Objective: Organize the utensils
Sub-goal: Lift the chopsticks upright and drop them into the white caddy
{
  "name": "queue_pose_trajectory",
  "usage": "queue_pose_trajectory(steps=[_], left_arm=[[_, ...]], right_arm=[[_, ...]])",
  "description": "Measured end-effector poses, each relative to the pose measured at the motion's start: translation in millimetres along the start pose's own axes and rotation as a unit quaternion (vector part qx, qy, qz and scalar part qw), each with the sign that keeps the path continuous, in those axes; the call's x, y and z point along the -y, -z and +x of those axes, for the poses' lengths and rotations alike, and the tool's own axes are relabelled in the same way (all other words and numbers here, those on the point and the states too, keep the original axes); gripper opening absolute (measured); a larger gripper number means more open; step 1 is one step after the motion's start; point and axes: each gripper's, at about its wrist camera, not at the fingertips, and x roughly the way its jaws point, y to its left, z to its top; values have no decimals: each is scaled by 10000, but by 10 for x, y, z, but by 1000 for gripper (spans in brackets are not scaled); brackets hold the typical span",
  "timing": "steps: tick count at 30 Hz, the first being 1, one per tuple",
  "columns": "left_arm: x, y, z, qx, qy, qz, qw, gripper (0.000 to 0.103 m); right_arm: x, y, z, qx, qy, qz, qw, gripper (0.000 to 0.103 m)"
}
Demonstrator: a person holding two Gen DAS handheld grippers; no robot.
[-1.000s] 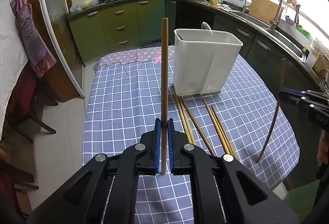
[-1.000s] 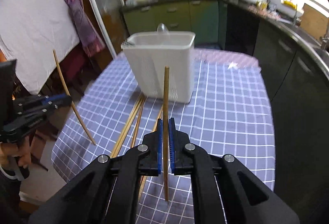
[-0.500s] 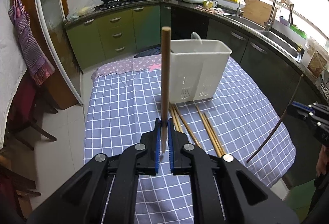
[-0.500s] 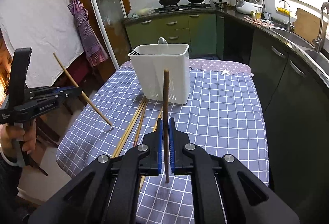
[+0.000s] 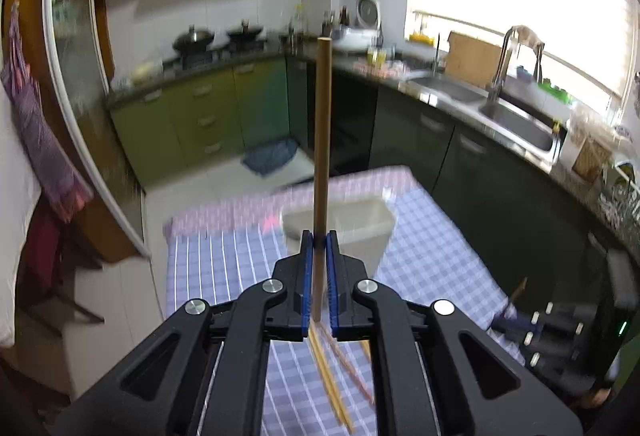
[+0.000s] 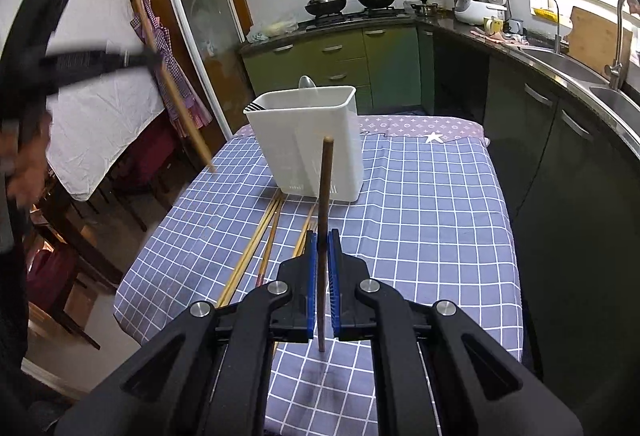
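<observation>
From my right wrist view the table (image 6: 440, 228) in its blue checked cloth fills the middle of the frame, sharp. The white utensil holder (image 6: 308, 140) stands at centre, a spoon bowl (image 6: 307, 81) peeking over its far rim. Loose chopsticks (image 6: 256, 248) lie on the cloth below it. My right gripper (image 6: 320, 276) is clenched on a dark chopstick (image 6: 325, 204), upright at lower centre. My left wrist view is blurred; it shows the holder's open top instead, and the sink (image 5: 516, 124) at right. There my left gripper (image 5: 319, 276) is clamped on a pale chopstick (image 5: 322, 140), standing upright at centre.
</observation>
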Motion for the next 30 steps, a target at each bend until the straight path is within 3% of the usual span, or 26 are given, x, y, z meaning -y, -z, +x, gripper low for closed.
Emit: queue_pose_trajectory(steps=[5, 8, 16, 18, 21, 27, 30], left_arm=[[104, -415, 48, 556, -198, 70, 9982, 7], [141, -508, 233, 599, -309, 84, 9977, 7], [59, -278, 999, -220, -307, -147, 9992, 7], [22, -201, 1092, -330, -314, -166, 9988, 11], [-20, -130, 1090, -358, -316, -206, 9986, 27], [-110, -2, 730, -56, -364, -217, 9991, 28], [-194, 108, 573, -84, -320, -293, 9990, 34]], right_arm=[[51, 13, -23, 27, -33, 66, 10000, 6], [57, 21, -29, 34, -60, 91, 9999, 6], [52, -22, -52, 13, -143, 112, 9998, 6], [16, -77, -70, 41, -154, 70, 9998, 6], [-29, -212, -130, 146, -182, -4, 9997, 6], [-49, -786, -308, 709, -198, 46, 9973, 6], [-62, -1175, -396, 1137, -293, 176, 9929, 6]])
